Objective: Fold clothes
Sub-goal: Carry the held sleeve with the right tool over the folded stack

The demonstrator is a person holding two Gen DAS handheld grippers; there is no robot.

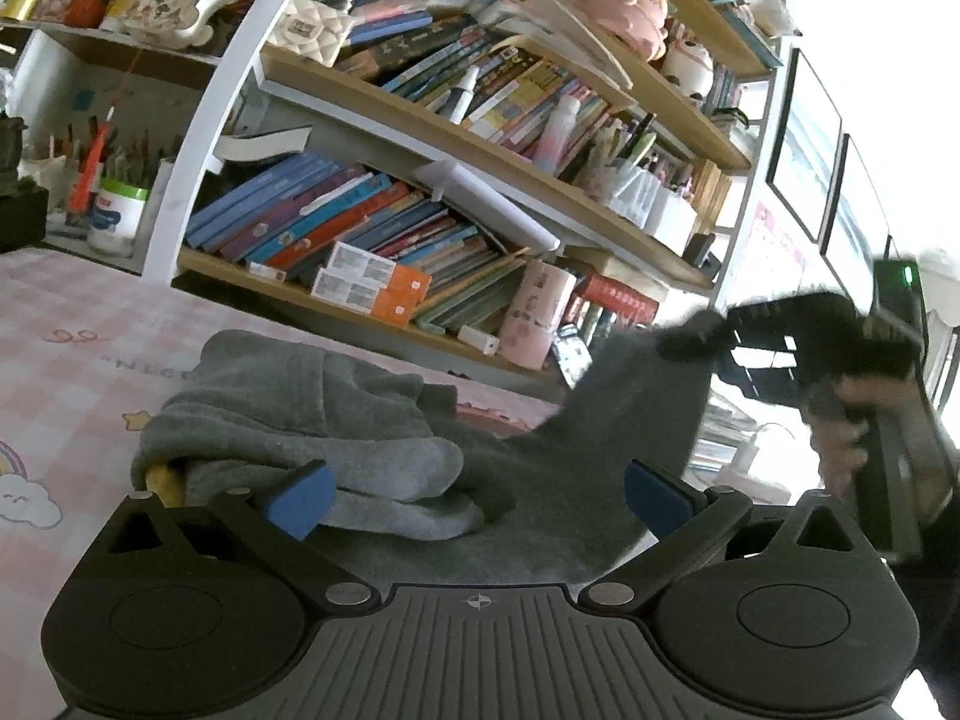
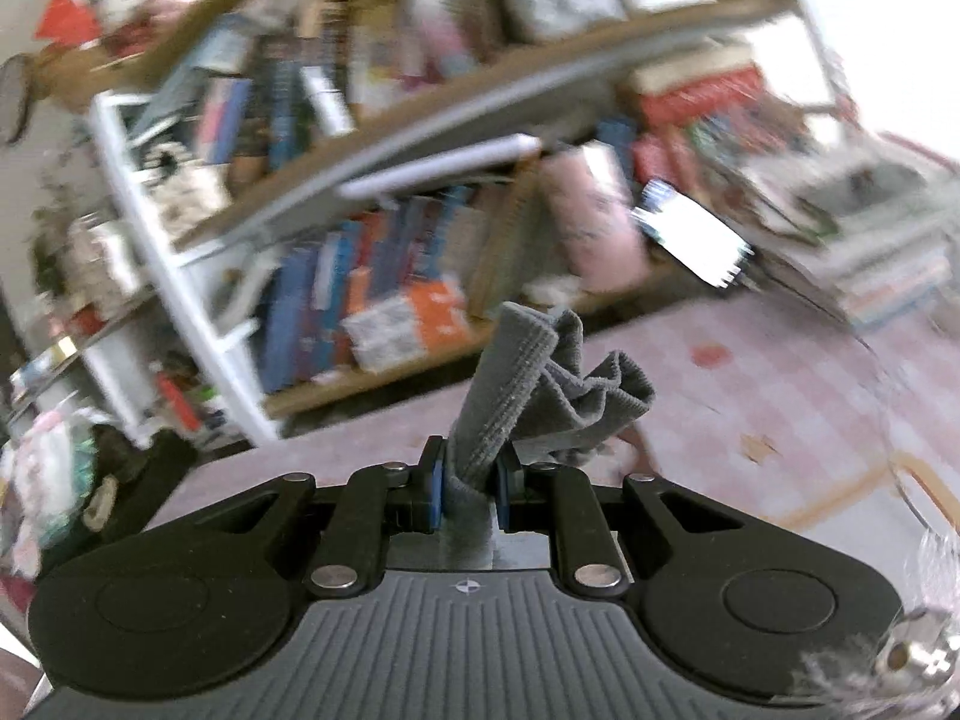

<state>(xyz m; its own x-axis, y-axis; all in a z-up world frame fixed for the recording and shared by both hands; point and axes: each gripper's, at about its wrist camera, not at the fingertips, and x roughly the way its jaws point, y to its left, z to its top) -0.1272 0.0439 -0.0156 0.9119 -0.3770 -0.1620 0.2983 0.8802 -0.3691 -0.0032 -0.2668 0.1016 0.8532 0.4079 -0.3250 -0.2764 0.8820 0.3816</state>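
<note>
Grey garment [image 1: 384, 420] lies bunched on the desk [image 1: 72, 336], which carries a pink checked cover, directly ahead of your left gripper [image 1: 477, 495]. Fingers of that gripper stand wide apart, blue pads [image 1: 300, 498] on either side of the cloth with nothing pressed between them; the near pad sits just beside a rolled grey fold. One part of the garment rises up and to the right in the left wrist view, drawn up toward your right gripper [image 1: 696, 339], which appears there blurred, with your hand [image 1: 852, 432] wrapped round its handle. In the right wrist view your right gripper [image 2: 470, 489] has its fingers clamped on a ribbed grey hem [image 2: 540, 384], the cloth squeezed between the two blue pads and fanning out in pleats above them. Bookshelf [image 1: 456, 192] stands behind the desk, crowded with books, boxes and a pink cylinder [image 1: 537, 312]; the same shelf is smeared by motion blur in the right wrist view, so details there cannot be read. Yellow patch [image 1: 165, 480] shows under the near left edge of the garment; what it is cannot be told.
</note>
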